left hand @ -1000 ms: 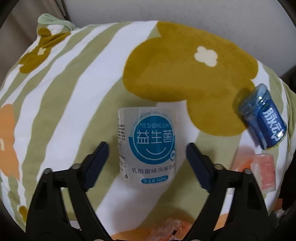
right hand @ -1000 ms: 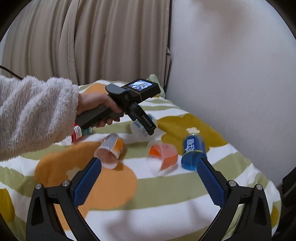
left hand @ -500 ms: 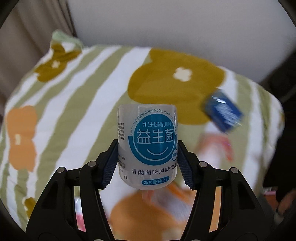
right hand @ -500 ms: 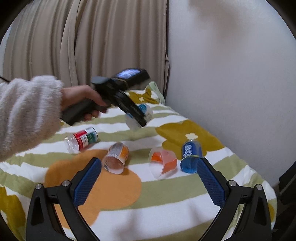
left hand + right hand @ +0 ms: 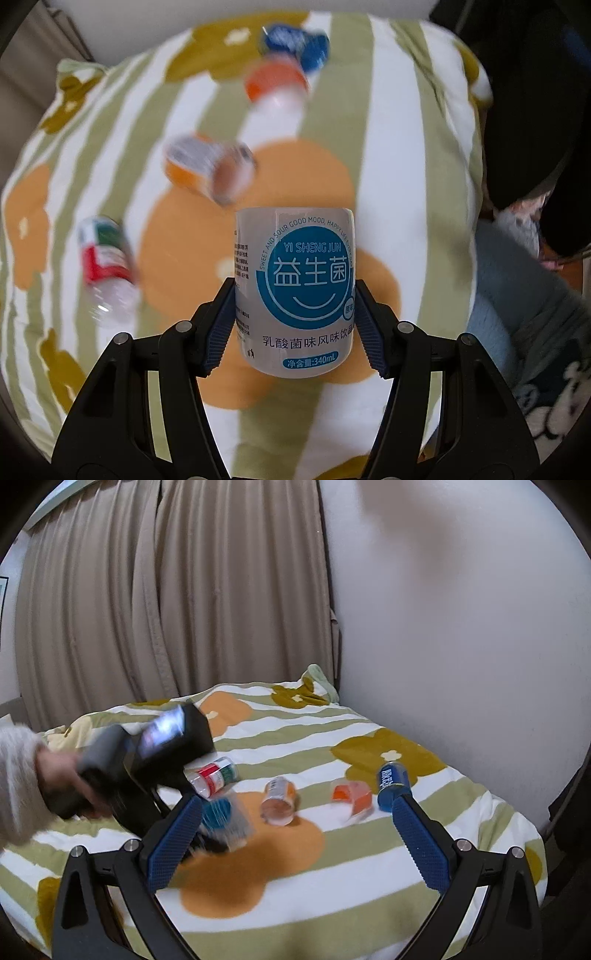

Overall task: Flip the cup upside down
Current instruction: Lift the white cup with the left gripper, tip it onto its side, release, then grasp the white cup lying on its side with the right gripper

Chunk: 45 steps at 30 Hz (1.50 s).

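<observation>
The left tool (image 5: 295,325) clamps the blue-labelled cup (image 5: 295,291) above the striped bedspread (image 5: 388,147), where 4 blurred containers lie.

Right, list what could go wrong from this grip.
The left gripper clamps the blue-label cup only on its lower half, so it might pivot or slip while being turned over. The bedspread looks soft, so an inverted cup may topple. The orange-label cup lies nearby and could be knocked.

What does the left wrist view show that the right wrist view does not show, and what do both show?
Only the left wrist view shows the left gripper clamping the blue-label cup, its print readable. Only the right wrist view shows the curtain, the wall, the open right gripper and the person's hand. Both show the striped quilt and the orange-label cup lying on it.
</observation>
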Motion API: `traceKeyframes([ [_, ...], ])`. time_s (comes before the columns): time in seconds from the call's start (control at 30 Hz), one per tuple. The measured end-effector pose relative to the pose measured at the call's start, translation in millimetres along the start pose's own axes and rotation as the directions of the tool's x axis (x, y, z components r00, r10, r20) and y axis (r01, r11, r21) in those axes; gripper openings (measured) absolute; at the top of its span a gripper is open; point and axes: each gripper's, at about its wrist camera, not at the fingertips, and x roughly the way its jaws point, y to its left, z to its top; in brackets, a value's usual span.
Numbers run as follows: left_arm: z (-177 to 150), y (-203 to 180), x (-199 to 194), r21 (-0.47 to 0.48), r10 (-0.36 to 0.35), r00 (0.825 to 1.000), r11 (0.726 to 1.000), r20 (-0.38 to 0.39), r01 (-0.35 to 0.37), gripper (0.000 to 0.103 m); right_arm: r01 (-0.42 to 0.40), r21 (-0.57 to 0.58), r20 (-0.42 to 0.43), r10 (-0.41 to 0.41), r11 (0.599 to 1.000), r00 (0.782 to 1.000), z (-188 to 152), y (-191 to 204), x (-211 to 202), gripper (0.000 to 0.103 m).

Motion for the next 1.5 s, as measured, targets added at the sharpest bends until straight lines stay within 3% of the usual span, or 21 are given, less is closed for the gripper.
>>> traceKeyframes([
  [0.33,0.3,-8.9,46.4,0.005,-0.027,0.999,1.000,-0.032,0.027,0.059,0.043,-0.117,-0.011,-0.044,0.992,0.999,-6.0,13.2,-32.1,0.103],
  [0.37,0.9,-9.2,47.5,0.005,-0.026,0.999,1.000,-0.037,0.026,0.062,0.043,-0.123,-0.015,-0.045,0.991,0.999,-6.9,12.6,-32.7,0.103],
  [0.47,1.0,-8.8,48.4,-0.019,-0.033,0.998,0.999,-0.046,0.033,0.096,0.026,-0.135,-0.031,-0.030,0.991,0.999,-9.0,12.3,-33.4,0.103],
  [0.63,-4.1,-5.2,19.7,-0.062,-0.004,0.999,0.998,0.033,0.006,0.096,-0.078,-0.257,-0.079,0.059,0.963,0.995,-5.0,20.2,-24.1,0.103],
  [0.73,-24.5,0.7,-8.7,-0.109,0.021,0.996,0.994,0.085,-0.011,0.096,-0.205,-0.442,-0.182,0.136,0.873,0.974,6.0,33.6,-4.1,0.103],
  [0.83,-60.3,1.7,-34.4,-0.179,0.026,0.990,0.984,0.140,-0.001,0.096,-0.324,-0.615,-0.305,0.163,0.719,0.938,11.5,54.8,29.4,0.103],
  [0.93,-100.0,-4.3,-55.0,-0.276,0.036,0.980,0.961,0.194,0.020,0.096,-0.393,-0.776,-0.396,0.104,0.494,0.912,-7.0,83.1,72.0,0.102],
  [0.97,-113.1,-7.7,-60.2,-0.302,0.049,0.977,0.953,0.206,0.016,0.096,-0.408,-0.820,-0.418,0.067,0.401,0.906,-18.2,93.9,88.1,0.102],
  [1.07,-156.0,-16.1,-79.5,-0.390,0.054,0.962,0.919,0.266,0.056,0.096,-0.489,-0.857,-0.497,-0.012,0.162,0.868,-54.3,123.9,131.0,0.102],
  [1.2,-198.6,-20.8,-91.1,-0.465,0.050,0.953,0.880,0.300,0.101,0.096,-0.524,-0.851,-0.518,-0.102,-0.043,0.849,-89.5,139.4,167.4,0.100],
  [1.3,-222.1,-21.6,-94.1,-0.503,0.078,0.955,0.860,0.286,0.080,0.096,-0.567,-0.816,-0.547,-0.169,-0.108,0.820,-105.6,145.6,187.6,0.089],
  [1.37,-232.8,-19.9,-94.6,-0.520,0.088,0.956,0.851,0.279,0.074,0.096,-0.614,-0.778,-0.580,-0.224,-0.134,0.783,-116.0,145.7,196.2,0.074],
  [1.4,-237.6,-20.6,-95.6,-0.523,0.090,0.956,0.849,0.281,0.073,0.096,-0.633,-0.762,-0.591,-0.252,-0.136,0.766,-118.1,147.0,199.7,0.060],
  [1.47,-240.8,-18.5,-97.4,-0.526,0.095,0.952,0.847,0.290,0.075,0.096,-0.654,-0.749,-0.606,-0.290,-0.106,0.741,-117.2,148.4,207.6,0.060],
  [1.5,-243.6,-18.7,-97.8,-0.524,0.097,0.950,0.848,0.296,0.077,0.096,-0.670,-0.741,-0.630,-0.296,-0.047,0.718,-108.7,150.5,212.0,0.060],
])
